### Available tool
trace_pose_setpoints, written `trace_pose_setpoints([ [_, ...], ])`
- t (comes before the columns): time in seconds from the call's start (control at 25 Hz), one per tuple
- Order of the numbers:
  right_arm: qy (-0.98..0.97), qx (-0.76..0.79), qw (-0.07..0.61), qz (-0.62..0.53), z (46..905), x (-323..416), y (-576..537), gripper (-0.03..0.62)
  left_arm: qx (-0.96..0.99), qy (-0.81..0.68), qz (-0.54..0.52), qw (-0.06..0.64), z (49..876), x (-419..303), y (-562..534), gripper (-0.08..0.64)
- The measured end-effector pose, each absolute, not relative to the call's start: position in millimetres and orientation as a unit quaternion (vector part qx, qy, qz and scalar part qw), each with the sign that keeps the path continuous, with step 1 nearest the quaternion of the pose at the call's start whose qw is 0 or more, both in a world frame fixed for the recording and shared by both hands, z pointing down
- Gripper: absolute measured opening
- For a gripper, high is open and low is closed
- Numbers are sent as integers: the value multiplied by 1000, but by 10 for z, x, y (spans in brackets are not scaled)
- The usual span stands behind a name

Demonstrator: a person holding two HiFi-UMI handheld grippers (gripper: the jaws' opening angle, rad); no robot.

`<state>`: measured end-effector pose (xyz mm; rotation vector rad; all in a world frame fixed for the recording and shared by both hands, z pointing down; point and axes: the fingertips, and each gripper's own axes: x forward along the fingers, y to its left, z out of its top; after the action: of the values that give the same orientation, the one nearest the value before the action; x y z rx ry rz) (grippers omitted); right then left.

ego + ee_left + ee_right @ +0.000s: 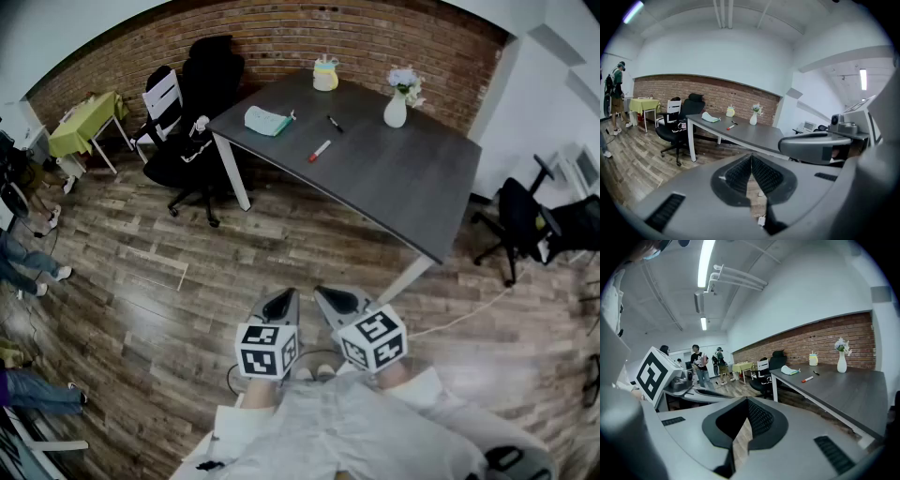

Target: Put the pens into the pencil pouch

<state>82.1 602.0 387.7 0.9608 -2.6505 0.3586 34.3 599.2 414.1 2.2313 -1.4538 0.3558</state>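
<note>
Hovering side by side over the wood floor [169, 309], left gripper [281, 305] and right gripper [336, 302] are both closed, with nothing between the jaws. Well apart, on the far grey table [403, 183]: red pen [321, 150], black pen [335, 124] just beyond it, teal item to their left, probably the pencil pouch [266, 120], too small to confirm.

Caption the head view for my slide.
Shut, empty left gripper and right gripper face a dark grey table with red-capped pen, black pen, mint-green fabric pouch.
</note>
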Motion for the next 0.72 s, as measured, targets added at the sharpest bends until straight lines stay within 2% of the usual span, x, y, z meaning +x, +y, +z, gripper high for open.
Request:
trace_pose_setpoints([
  [0.52,-924,331,142,127,3809,675,5957,5,813,-524,134,216,4104,240,5949,8],
  [0.72,-928,334,84,141,3679,659,5948,6,843,-500,48,194,3853,226,5928,9],
])
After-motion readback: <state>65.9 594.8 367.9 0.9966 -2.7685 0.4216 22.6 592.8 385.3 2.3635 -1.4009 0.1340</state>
